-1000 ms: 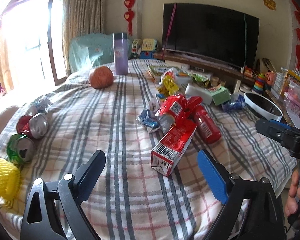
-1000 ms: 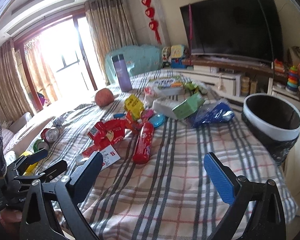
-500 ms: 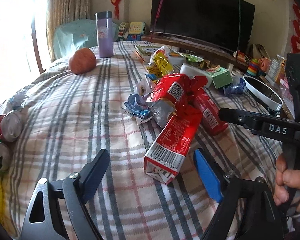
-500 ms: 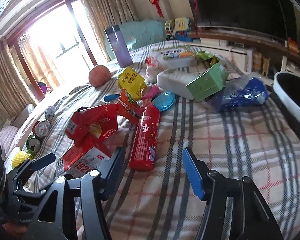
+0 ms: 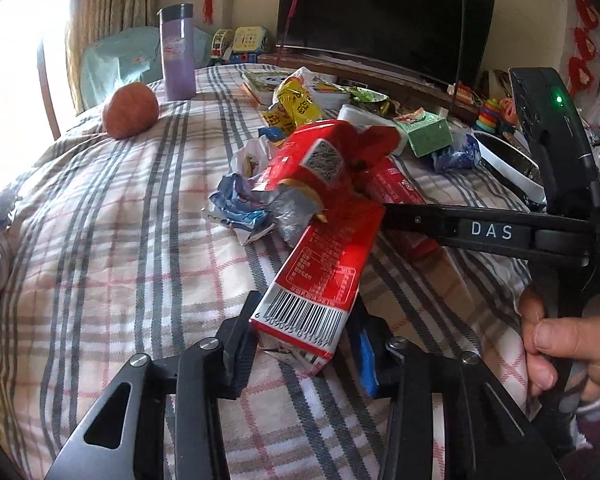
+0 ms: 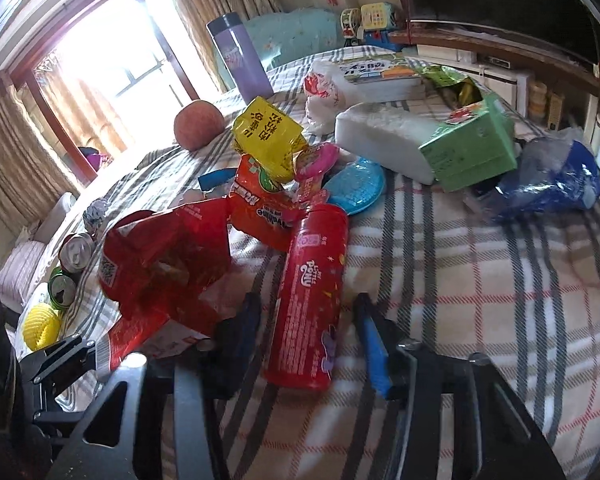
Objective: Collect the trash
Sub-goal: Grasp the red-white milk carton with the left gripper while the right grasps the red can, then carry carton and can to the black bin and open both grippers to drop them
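We are at the very start of the clearing: nothing looks binned yet, and the bin (image 5: 512, 172) sits at the table's far right edge, beyond the green box (image 6: 472, 148).

We take that green box as our landmark. Nearer to us than it, towards the window side, lies the main heap of rubbish. Our left gripper (image 5: 304, 344) has just been closing round the barcode end of the red carton (image 5: 324, 272), which lies flat at the near edge of the heap. The fingers sit tight against both sides of the carton, so we judge it gripped, though it has not left the cloth.

Our right gripper (image 6: 306, 328) has likewise been closing, with the red tube (image 6: 312, 300) between its fingers. A sliver of cloth shows beside the blue pad, so we cannot tell whether the pads press yet.

Left to do, by our reckoning, is nearly everything: the red bag (image 6: 164, 256), the orange wrapper (image 6: 260, 208) and yellow packet (image 6: 268, 136) nearer the box, the blue bag (image 6: 548, 184) just to the box's right, and the cans (image 6: 70, 264) far off by the window side.
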`<action>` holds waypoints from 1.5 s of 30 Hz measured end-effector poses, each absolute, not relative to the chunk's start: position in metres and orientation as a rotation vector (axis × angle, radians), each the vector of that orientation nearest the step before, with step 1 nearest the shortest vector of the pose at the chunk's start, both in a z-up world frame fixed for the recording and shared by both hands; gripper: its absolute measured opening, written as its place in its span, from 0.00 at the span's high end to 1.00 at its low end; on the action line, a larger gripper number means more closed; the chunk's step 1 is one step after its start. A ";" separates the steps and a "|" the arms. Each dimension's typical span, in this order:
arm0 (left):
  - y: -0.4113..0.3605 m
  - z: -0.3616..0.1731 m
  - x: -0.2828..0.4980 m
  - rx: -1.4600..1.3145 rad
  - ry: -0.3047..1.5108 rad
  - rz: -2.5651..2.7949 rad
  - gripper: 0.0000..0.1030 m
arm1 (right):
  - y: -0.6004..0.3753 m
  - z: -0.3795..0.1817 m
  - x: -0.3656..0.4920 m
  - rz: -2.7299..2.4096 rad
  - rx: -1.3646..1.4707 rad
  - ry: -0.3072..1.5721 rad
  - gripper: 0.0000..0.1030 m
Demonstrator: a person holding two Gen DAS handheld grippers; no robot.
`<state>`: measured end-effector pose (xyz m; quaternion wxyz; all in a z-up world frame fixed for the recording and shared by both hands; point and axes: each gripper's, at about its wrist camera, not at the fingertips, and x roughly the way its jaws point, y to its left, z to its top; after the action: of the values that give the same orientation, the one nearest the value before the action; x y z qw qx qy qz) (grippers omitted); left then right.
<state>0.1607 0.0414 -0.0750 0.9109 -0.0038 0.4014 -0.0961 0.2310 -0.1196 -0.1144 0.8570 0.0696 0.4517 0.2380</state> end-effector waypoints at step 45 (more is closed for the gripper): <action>-0.155 -0.055 0.250 0.134 0.825 -0.502 0.70 | -0.379 -0.076 0.192 0.138 0.419 0.760 0.69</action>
<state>0.2499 -0.1550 -0.0551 0.8835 0.0643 0.3964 -0.2411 0.1921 -0.3788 -0.0765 0.9051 0.2028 0.3677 0.0666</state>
